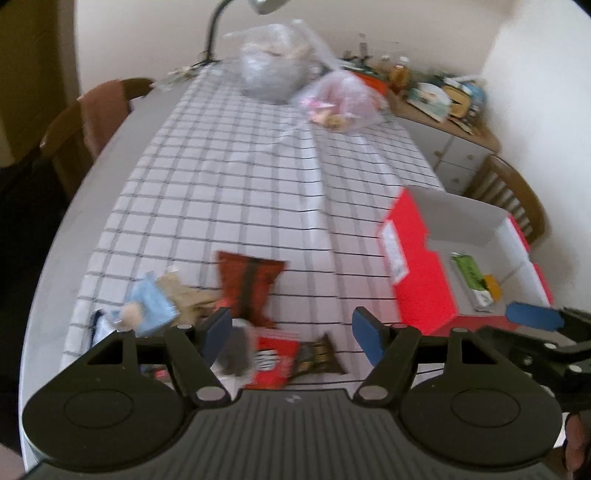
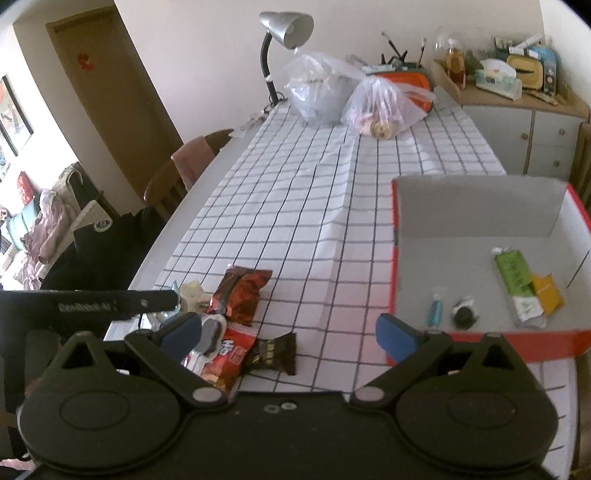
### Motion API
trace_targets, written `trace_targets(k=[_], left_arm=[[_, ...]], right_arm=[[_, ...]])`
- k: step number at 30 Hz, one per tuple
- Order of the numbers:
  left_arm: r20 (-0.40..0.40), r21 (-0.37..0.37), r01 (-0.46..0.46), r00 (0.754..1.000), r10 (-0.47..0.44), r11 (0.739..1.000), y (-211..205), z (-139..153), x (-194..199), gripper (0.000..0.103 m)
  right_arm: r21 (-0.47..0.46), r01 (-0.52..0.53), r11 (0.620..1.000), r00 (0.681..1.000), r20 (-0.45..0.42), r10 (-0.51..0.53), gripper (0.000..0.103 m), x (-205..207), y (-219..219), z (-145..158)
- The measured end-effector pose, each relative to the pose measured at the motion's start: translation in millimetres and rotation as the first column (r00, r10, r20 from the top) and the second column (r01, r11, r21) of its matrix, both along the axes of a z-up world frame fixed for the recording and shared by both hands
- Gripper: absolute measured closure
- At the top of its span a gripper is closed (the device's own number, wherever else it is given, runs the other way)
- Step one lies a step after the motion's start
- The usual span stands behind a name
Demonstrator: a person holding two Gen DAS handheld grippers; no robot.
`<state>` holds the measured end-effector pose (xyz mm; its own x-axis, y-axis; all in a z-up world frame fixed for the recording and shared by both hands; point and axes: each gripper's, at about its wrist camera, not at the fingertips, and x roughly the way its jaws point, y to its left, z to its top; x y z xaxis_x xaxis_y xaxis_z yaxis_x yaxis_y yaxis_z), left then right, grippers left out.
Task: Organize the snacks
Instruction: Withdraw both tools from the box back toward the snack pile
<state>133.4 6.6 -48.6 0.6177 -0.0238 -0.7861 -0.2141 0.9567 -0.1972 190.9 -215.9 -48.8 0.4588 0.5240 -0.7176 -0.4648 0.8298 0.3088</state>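
A pile of snacks lies at the near left of the checked cloth: a dark red packet (image 1: 249, 286) (image 2: 240, 291), a red wrapper (image 1: 271, 360) (image 2: 229, 356), a dark brown bar (image 1: 317, 354) (image 2: 273, 352) and a light blue packet (image 1: 149, 306). A red box (image 1: 421, 280) (image 2: 480, 210) with a white inside stands at the right. It holds a green packet (image 1: 471, 271) (image 2: 515, 275), a yellow one (image 2: 546, 299), a small blue one (image 2: 436, 310) and a dark round one (image 2: 464, 314). My left gripper (image 1: 291, 330) is open and empty above the pile. My right gripper (image 2: 290, 332) is open and empty, between the pile and the box.
Two clear plastic bags (image 2: 325, 92) (image 2: 384, 107) and a desk lamp (image 2: 284, 29) stand at the far end of the table. Wooden chairs (image 2: 173, 177) (image 1: 513, 195) flank the table. A cluttered sideboard (image 2: 517, 107) stands at the far right.
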Motion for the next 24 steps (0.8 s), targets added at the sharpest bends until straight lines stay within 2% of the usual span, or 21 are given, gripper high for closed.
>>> trace_targets(k=[8,14,24], left_arm=[[-0.052,-0.025,-0.125,0.991,0.123,0.992,70.3,-16.8,-14.7,0.032],[-0.105,-0.028,-0.195,0.976,0.191,0.980,107.6,-36.3,-17.1,0.032],[-0.242,-0.068,-0.355,0.912,0.330,0.932,165.5,-81.8,-4.6,0.032]], right_arm=[[-0.044,-0.028,0.999,0.999,-0.046,0.026,0.004,-6.5,38.0,-21.7],[-0.096,-0.053,0.994,0.996,-0.073,0.046,0.006,-6.7,61.5,-41.0],[-0.158,-0.155,0.975,0.984,-0.114,0.138,0.011,-11.5,117.2,-66.8]])
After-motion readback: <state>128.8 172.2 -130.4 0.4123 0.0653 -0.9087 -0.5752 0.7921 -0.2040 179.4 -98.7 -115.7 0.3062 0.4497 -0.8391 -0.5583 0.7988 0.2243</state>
